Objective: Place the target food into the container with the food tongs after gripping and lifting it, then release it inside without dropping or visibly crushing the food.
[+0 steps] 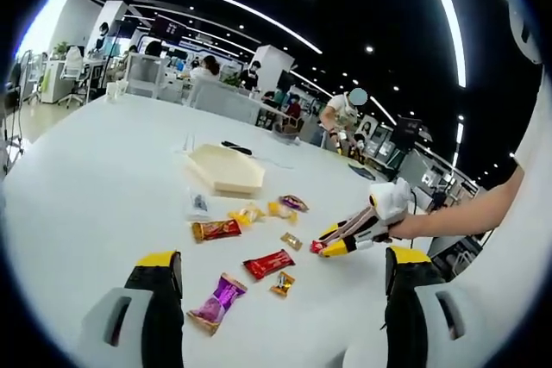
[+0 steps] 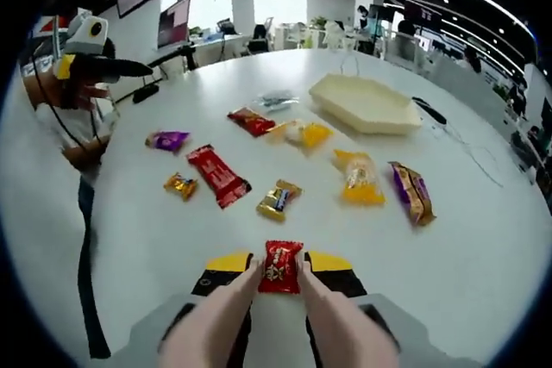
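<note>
Red candy [image 2: 280,266] is pinched in the right gripper [image 2: 280,269] above the table [image 2: 483,239]; left gripper [image 1: 280,277] gapes wide, empty.

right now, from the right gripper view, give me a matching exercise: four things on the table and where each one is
Things:
1. small red packet
2. tray
3. purple candy
4. long red bar

Places:
A. far side of the table, beyond the snacks
B. between the right gripper fingertips
C. middle of the spread, beside a gold candy
D. left edge of the spread

Pairs: 1-B, 2-A, 3-D, 4-C
</note>
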Demonstrator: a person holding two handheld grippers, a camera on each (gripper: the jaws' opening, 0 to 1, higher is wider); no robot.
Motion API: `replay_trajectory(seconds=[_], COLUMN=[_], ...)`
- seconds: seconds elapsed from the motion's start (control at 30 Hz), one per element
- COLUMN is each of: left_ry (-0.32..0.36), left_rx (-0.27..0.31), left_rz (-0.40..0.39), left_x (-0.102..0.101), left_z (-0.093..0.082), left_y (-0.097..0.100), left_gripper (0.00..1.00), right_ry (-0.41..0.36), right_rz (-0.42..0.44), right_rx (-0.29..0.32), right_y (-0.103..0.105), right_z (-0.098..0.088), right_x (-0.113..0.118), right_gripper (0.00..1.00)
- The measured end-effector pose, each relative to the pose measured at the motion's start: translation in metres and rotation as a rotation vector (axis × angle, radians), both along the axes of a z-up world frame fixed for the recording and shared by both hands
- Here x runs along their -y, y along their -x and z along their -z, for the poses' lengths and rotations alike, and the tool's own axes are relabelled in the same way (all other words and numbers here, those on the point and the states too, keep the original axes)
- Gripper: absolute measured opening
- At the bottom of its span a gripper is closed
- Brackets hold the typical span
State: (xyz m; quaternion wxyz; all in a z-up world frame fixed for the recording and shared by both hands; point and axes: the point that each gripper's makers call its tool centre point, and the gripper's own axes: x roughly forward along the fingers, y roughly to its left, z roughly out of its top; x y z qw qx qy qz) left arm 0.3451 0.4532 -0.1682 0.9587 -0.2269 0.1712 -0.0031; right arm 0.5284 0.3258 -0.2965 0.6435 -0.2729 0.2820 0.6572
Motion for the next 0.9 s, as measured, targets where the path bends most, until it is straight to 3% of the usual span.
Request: replay_trajectory(seconds=[0.07,0.13,0.23,0.57,0.9], left_ry=[0.005,0.006,0.007,0.012,0.015], left_rx=[0.001,0.002,-0.001,-0.001,-0.002], left_rz=[-0.002,-0.004,0.003,0.024,0.022], left_x=[-0.0004,-0.0014,-0.0003,0.0058,0.0024], left_z=[-0.0005,-0.0004,0.0007,0.0029,0.0028], left_y=[-0.0009,-0.0022,-0.0040,-0.0099,-0.0061], left_gripper=[0.98,0.98,0.97,0.98,0.98], right_ry=[0.012,0.019,0.010,0.013,-0.004], right_rz=[0.002,-0.022,0.023,0.092,0.190], right_rx=[0.012,0.068,0.046,0.064,-0.014], right_y=[0.0011,0.0011,-0.0004,-0.0042,-0.0040], right_z=[0.0014,0.0024,0.0021,0.0021,-0.0012], right_x=[-0.0009,-0.0006,0.0009,0.0010,0.0034], right_gripper=[0.21,0.20,0.18,0.14,0.16])
